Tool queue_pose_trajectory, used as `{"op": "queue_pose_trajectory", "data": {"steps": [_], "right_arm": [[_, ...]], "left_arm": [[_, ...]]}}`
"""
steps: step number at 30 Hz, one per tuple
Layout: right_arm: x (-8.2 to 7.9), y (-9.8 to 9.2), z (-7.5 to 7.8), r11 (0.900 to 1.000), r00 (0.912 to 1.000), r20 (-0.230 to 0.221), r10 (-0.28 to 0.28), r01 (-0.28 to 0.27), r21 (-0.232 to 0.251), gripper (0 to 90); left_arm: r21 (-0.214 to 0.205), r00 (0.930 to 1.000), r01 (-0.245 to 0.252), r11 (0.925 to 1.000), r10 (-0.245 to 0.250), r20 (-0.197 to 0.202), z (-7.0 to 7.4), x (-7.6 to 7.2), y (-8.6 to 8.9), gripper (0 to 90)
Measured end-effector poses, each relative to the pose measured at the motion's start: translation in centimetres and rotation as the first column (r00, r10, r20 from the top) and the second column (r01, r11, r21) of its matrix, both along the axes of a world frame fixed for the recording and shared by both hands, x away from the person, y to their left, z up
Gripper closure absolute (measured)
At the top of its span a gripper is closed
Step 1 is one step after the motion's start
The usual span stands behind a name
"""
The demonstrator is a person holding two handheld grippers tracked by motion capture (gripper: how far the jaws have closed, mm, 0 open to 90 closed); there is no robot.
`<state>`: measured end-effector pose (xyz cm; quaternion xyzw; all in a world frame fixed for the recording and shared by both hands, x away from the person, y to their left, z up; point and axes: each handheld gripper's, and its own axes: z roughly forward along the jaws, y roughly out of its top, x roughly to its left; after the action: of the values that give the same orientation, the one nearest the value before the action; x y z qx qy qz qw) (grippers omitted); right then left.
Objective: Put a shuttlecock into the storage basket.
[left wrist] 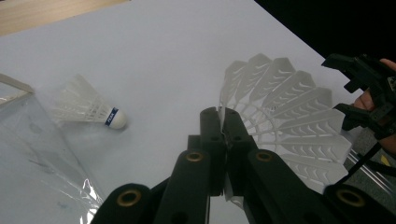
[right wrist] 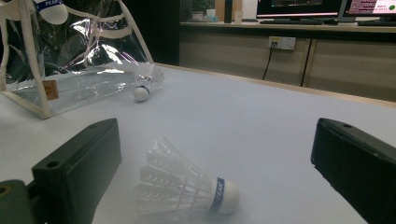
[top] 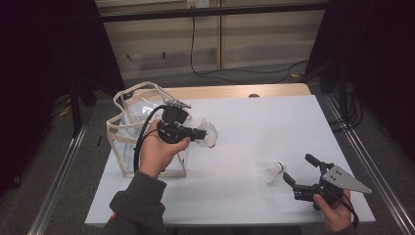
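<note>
So the job here looks like getting shuttlecocks into the clear bag (top: 128, 131) sitting at the left middle of the high view, and these things are about as light and fussy as it gets: a hard little cork nose and a thin feather skirt that'll crease or snap if squeezed hard. The left claw (top: 201, 133) is clamped shut on the held shuttlecock (left wrist: 289, 116), and in the left gripper view the jaws pinch the edge of the skirt near the frame centre, with the feathers fanning out to the right. That's probably the riskier place to hold, since the skirt is soft and springy; the cork end would be the sturdier bite, though it's rounded and likely to slip. The left hand (top: 159, 149) sits just right of the bag in the high view, wrist level, claw pointing toward the right. The loose shuttlecock (right wrist: 184, 186) lies on its side on the white desk (top: 254, 132), at the bottom middle of the right gripper view, cork pointing right. The right claw (top: 298, 169) is spread wide, one jaw at each side of that view, not touching the shuttlecock, held low and near level at the lower right of the high view. A third shuttlecock (right wrist: 145, 83) rests by the bag's base, upper left of the right gripper view.
</note>
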<state>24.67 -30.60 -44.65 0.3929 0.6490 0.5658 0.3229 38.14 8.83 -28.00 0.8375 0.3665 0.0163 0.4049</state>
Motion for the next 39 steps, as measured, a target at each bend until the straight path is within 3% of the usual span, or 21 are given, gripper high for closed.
{"op": "queue_pose_trajectory", "data": {"steps": [39], "right_arm": [[-0.2,-0.1,0.0,1.0000,1.0000,0.003,-0.001,0.001,0.000,1.6]], "left_arm": [[-0.010,0.9991,-0.042,0.9991,0.042,-0.001,1.9,1.8,0.4,89.9]]}}
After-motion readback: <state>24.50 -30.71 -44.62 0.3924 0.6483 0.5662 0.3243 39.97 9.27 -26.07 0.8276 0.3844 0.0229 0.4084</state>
